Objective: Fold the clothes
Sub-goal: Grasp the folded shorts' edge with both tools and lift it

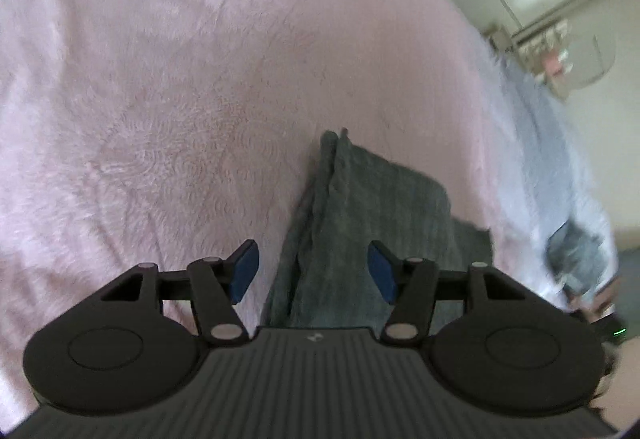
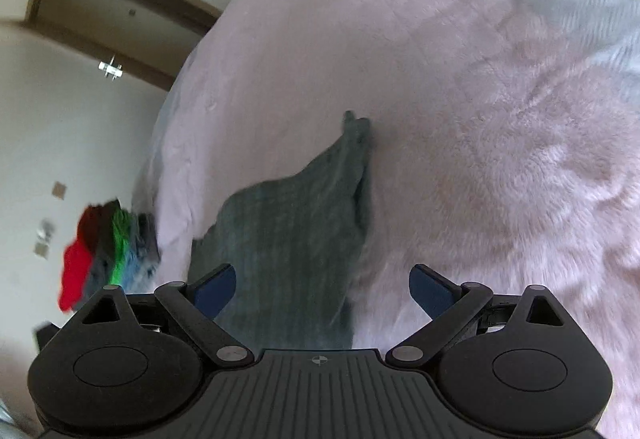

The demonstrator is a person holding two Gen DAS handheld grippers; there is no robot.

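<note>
Nearby, colourful clothes pile edges pink blanket; both grippers' jaws apart above grey garment.

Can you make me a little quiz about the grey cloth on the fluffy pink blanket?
1. True or false: the left hand-held gripper is clamped on the dark grey knitted cloth.
2. What does the cloth lie on? A) fluffy pink blanket B) wooden floor C) metal tray
3. Fill in: beside the bed sits a pile of colourful ____.

Key
1. False: its blue pads stand apart with nothing pressed between them.
2. A
3. clothes
</note>
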